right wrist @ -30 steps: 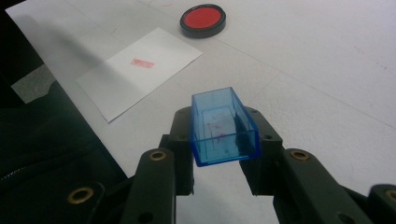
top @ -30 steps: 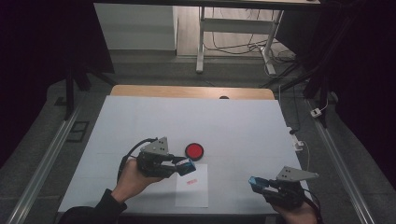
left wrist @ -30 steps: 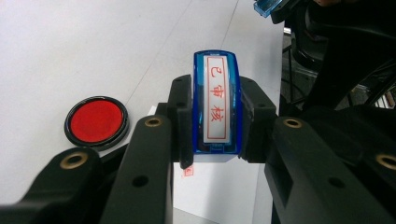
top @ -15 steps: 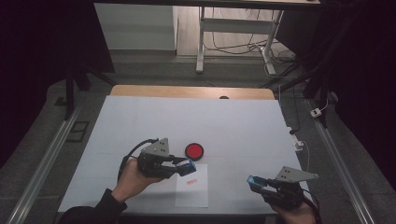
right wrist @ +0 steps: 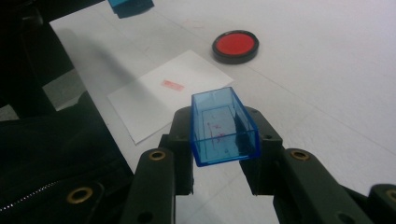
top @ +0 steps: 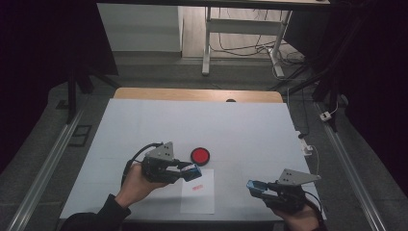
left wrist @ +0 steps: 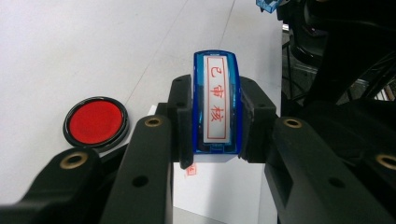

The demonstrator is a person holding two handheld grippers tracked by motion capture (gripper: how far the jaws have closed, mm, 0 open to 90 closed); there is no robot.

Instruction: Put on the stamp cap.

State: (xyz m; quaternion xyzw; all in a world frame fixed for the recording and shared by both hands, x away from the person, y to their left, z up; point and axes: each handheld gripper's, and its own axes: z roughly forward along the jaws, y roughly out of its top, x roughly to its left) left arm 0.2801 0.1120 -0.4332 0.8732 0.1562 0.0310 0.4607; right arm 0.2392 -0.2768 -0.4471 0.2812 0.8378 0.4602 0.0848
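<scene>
The left gripper [left wrist: 216,123] is clamped across the sides of a blue translucent plastic stamp with a white label bearing red characters [left wrist: 216,100], held above the near edge of a white sheet of paper [top: 199,195], with the label face turned toward the gripper's own camera; the printing face points away and cannot be inspected. The right gripper [right wrist: 224,135] is closed on the matching blue transparent plastic cap [right wrist: 223,127], open side up, held clear of the sheet at the near right of the white table [top: 250,125]. In my judgement the cap is kept well apart so that the stamp face stays free for use, or ready for recapping. A small red rectangular imprint [right wrist: 171,84] already lies on the paper, suggesting that stamping has been done. A round black-rimmed red ink pad [top: 199,156] sits open on the table just beyond the paper, near the stamp. The imprint's characters are too small to read. Faint red marks inside the cap cannot be made out. Both hands are partly cut off at the lower edge of the high view.
</scene>
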